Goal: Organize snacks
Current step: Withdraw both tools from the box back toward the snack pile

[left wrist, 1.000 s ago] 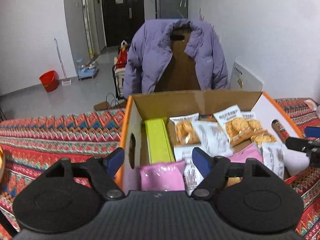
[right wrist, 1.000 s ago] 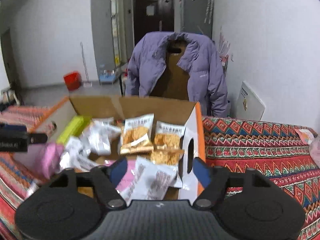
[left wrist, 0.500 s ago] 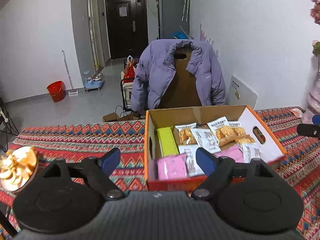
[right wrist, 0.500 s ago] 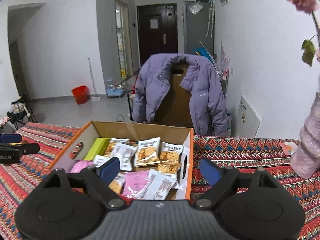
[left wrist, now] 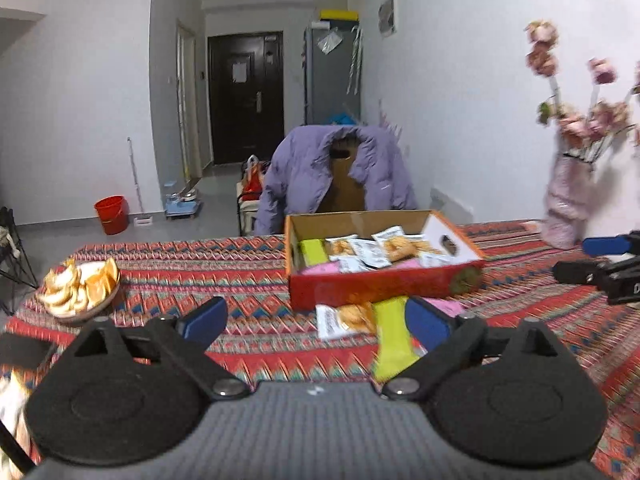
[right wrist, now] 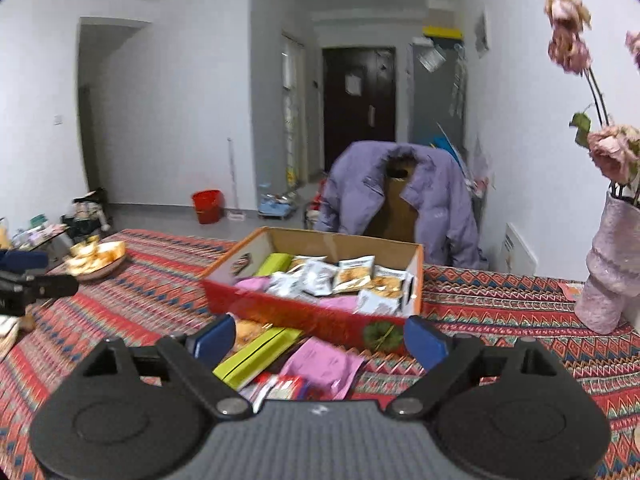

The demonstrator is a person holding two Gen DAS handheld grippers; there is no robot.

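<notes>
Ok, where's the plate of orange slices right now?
The plate of orange slices sits on the patterned tablecloth far left in both views, well left of the snack box.

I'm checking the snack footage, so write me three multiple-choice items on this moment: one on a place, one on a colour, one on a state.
1. Where is the plate of orange slices?
A. inside the box
B. on the tablecloth, left of the box
C. on the floor

2. What colour is the long packet lying in front of the box?
A. yellow-green
B. blue
C. black

3. How is the right gripper?
A. shut on a packet
B. open, holding nothing
C. shut on the vase

Answers:
1 B, it sits on the patterned cloth well apart from the box.
2 A, both views show it yellow-green.
3 B, its blue pads stand wide apart with nothing between them.
</notes>
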